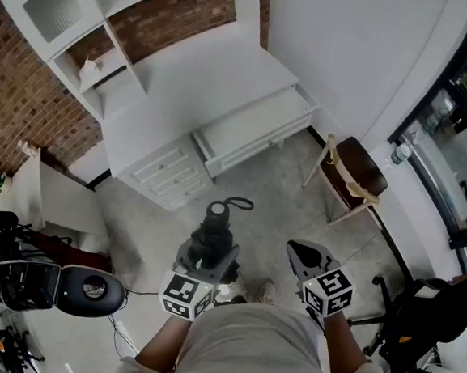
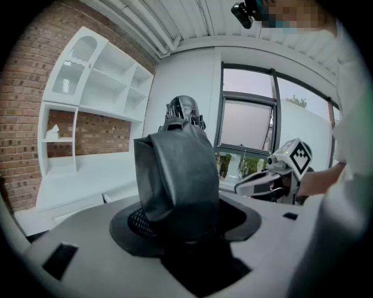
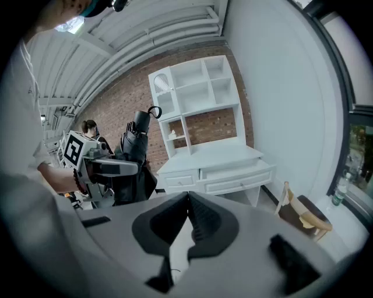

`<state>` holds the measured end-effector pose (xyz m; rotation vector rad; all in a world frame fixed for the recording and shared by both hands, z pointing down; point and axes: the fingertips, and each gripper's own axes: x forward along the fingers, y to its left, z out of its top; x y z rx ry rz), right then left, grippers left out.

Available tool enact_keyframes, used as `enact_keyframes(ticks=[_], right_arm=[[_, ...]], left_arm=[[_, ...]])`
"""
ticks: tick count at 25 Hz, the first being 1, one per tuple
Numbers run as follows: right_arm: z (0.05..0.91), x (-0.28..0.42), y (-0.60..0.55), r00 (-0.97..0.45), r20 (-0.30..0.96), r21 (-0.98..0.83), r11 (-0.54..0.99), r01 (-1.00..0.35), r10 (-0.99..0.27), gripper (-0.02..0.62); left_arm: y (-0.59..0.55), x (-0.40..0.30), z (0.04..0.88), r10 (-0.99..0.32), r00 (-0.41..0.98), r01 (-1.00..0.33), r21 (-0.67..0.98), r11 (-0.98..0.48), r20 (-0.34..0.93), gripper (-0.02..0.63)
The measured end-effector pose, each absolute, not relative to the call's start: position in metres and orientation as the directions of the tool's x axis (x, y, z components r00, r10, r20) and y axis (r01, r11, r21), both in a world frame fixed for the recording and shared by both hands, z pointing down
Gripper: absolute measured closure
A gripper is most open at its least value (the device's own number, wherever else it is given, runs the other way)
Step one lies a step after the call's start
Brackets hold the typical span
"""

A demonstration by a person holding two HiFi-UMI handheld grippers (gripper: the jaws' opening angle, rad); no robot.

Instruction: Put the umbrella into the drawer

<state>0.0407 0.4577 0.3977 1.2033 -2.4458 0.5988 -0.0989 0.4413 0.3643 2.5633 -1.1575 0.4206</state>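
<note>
Left tongs (image 1: 210, 254) clamp the folded black umbrella (image 2: 178, 174) mid-canopy, strap end pointing far, well short of the open drawer (image 1: 251, 125). Right tongs (image 3: 187, 218) are pinched together, empty. I judge it light; the fabric is squashy and slippery, so I grip over the stiff shaft.

The umbrella (image 1: 214, 235) stands in the left tool (image 1: 206, 262), before the open drawer (image 1: 251, 126). A chair (image 1: 361, 170) stands right of the drawer, and shelves (image 1: 95, 56) rise behind it to the left.
</note>
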Motion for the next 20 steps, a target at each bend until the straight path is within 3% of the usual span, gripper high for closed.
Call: enact_keyframes(ticks=[20], right_arm=[[0.388,-0.013,0.437,-0.592,0.452,-0.235,0.551,-0.801,-0.668,0.566]], left_arm=[[0.422,-0.141,0.349,-0.656,0.665,-0.732,0.134,-0.668,0.358,0.336]])
